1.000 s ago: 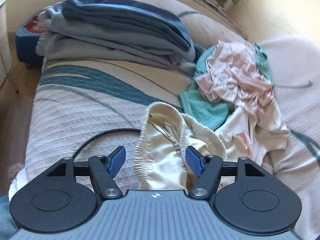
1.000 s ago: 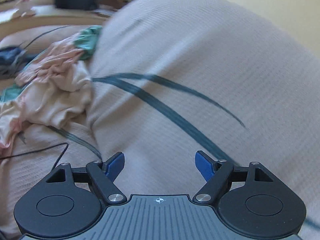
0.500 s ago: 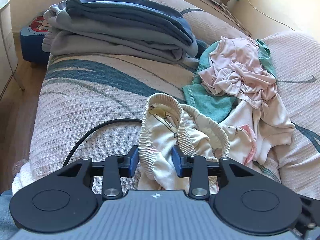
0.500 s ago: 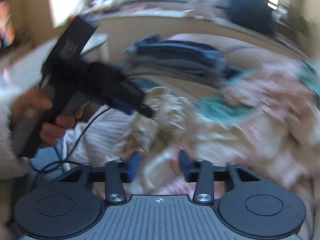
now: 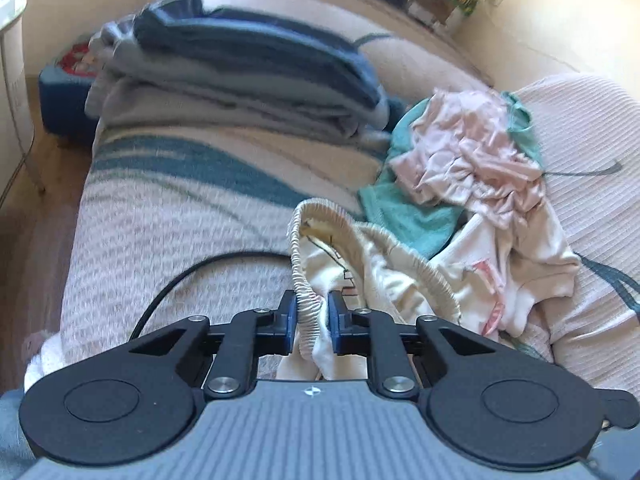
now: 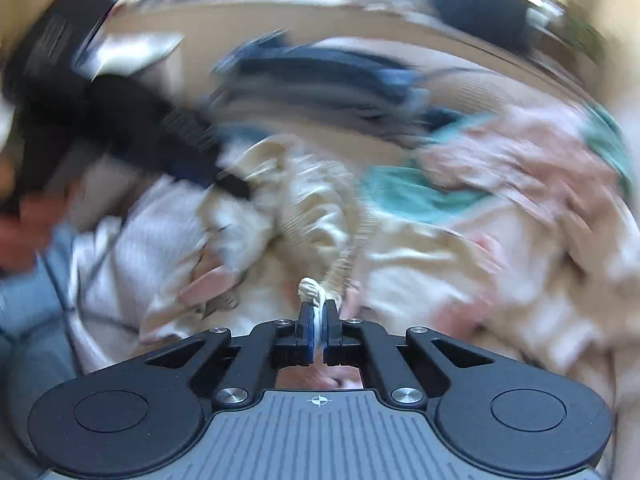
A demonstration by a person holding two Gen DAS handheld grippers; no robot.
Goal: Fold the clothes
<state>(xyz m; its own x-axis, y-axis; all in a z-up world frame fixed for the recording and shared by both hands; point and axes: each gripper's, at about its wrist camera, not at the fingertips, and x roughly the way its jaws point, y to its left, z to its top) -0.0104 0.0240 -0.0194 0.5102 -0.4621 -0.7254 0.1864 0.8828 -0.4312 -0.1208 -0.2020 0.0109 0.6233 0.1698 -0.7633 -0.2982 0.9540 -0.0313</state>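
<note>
Gripping: left hand-held gripper [image 5: 312,322], jaws just narrowed, pinches the waistband [image 5: 306,304] of the cream shorts [image 5: 384,280].
Pinching: right hand-held gripper [image 6: 318,320], jaws just closed almost fully, clamps a fold of the same band, likely so both can lift and spread it.
Shorts: crumpled on the bed [image 5: 172,216], nearest.
Heap: unfolded clothes [image 5: 468,160] at 2 o'clock.
Stack: folded pile [image 5: 240,76] at 11 o'clock, farthest.

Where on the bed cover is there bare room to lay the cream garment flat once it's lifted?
Free: the striped bed cover left of the cream garment, bordered behind by the folded stack; only a black cable crosses its near edge. Crowded: the right side, where pink, teal and white clothes pile together.
</note>
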